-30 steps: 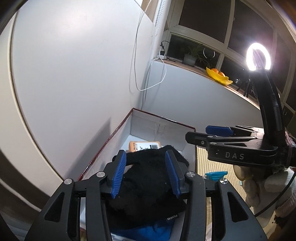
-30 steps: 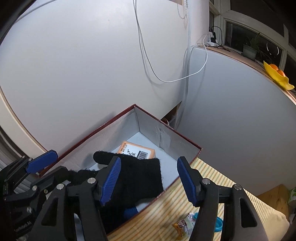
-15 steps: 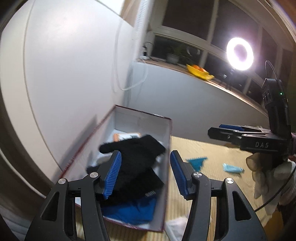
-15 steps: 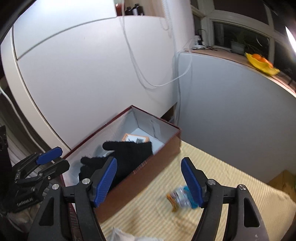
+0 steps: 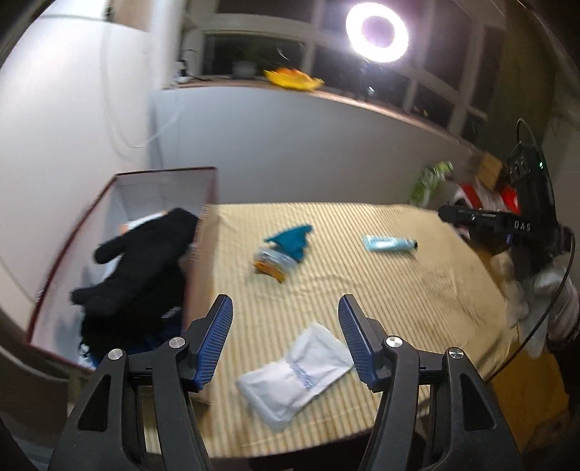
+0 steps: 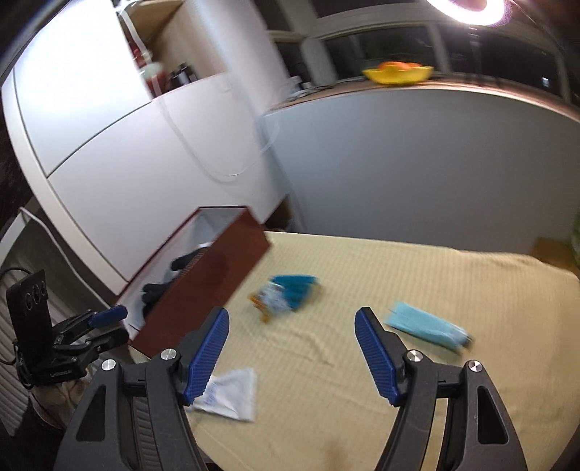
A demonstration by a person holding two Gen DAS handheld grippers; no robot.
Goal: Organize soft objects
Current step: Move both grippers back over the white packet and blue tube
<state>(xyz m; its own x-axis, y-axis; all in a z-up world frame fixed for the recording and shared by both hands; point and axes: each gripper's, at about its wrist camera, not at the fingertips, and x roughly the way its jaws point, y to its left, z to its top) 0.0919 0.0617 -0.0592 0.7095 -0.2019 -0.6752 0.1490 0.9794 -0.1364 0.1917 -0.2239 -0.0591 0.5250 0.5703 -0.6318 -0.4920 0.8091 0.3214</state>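
- The tabletop (image 5: 362, 290) is covered by a yellow striped cloth beneath white walls and a ring light (image 5: 377, 30).
- Black gloves (image 5: 145, 261) are piled in the red box (image 5: 201, 275).
- The left gripper (image 5: 284, 340) and the right gripper (image 6: 291, 357) are spread, nothing between them; the left has just been opening.

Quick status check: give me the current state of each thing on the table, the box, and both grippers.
Left gripper: open, empty, jaws just opened wider.
Right gripper: open, empty.
Box: open-topped, at the table's left edge.
Black gloves: inside the box, piled up.
White pouch: flat on the tablecloth.
Teal cloth: loose on the tablecloth.
Snack packet: lying against the teal cloth.
Blue tube: lying flat.
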